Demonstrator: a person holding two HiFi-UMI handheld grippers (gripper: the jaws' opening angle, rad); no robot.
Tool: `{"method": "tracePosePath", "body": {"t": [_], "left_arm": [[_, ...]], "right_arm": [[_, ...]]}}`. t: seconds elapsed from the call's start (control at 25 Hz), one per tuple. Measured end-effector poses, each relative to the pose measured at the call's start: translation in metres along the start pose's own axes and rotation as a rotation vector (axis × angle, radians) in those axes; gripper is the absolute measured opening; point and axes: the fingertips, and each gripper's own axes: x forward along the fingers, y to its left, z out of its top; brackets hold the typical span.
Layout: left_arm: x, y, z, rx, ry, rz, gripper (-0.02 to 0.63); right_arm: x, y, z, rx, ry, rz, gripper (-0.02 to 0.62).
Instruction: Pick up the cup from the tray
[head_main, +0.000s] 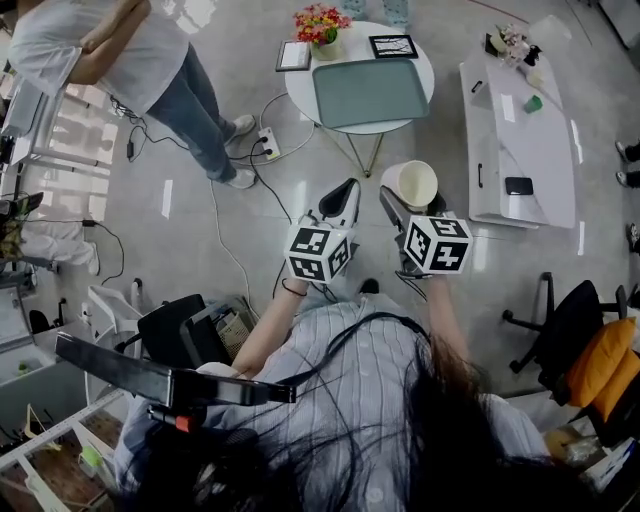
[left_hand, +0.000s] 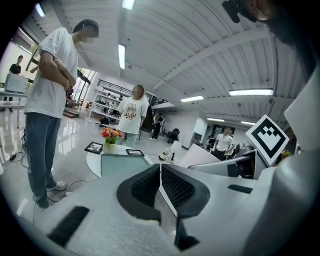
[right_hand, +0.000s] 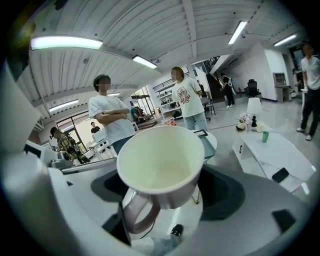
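Two grippers are held out side by side over the floor, in front of the person who carries them. The right gripper (head_main: 408, 200) is clamped on the cup (head_main: 411, 185), a cream mug. In the right gripper view the cup (right_hand: 161, 162) sits between the dark pads (right_hand: 222, 192) of the right gripper (right_hand: 165, 187), its open mouth turned to the camera and its handle hanging at lower left. The cup is up in the air, off the tray (head_main: 370, 92) and just short of the near edge of the round table (head_main: 425, 75).

The left gripper (head_main: 342, 200) has its jaws pressed together with nothing between them. In the left gripper view the left gripper's (left_hand: 160, 185) two ribbed pads (left_hand: 177, 187) meet along a thin line.

The teal tray lies across the middle of the round table, reaching towards its near edge. A vase of flowers (head_main: 321, 27) stands at the far edge. One picture frame (head_main: 293, 55) lies at the far-left edge and another frame (head_main: 393, 46) at the far-right edge.

A long white table (head_main: 520, 135) stands to the right. A small green cup (head_main: 534, 103) sits near its right edge and a black phone (head_main: 519, 185) near its near end. A person in a white shirt (head_main: 110, 40) stands at the upper left with arms folded.
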Motion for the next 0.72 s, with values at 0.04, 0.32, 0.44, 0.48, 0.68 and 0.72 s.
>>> {"method": "tracePosePath", "body": {"t": [0.04,0.32,0.44,0.48,0.68,0.72], "left_arm": [[-0.005,-0.006,-0.004,0.004,0.001,0.001,0.015],[-0.040,-0.039,-0.030,0.020,0.004,0.007,0.016],[-0.051,-0.054,-0.041,0.022,0.006,0.004,0.015],[-0.054,-0.059,-0.043,0.022,0.005,0.003,0.015],[-0.067,-0.078,-0.044,0.035,-0.011,-0.008,0.016],[-0.069,-0.081,-0.043,0.037,-0.015,-0.009,0.015]], "right_arm": [[-0.008,0.001,-0.005,0.002,0.000,0.004,0.399],[-0.058,0.011,-0.040,0.006,-0.004,0.027,0.399],[-0.079,0.013,-0.052,0.000,-0.007,0.031,0.399],[-0.085,0.013,-0.054,-0.001,-0.009,0.031,0.399],[-0.113,0.015,-0.065,0.005,-0.014,0.036,0.399],[-0.116,0.016,-0.067,0.006,-0.015,0.039,0.399]]}}
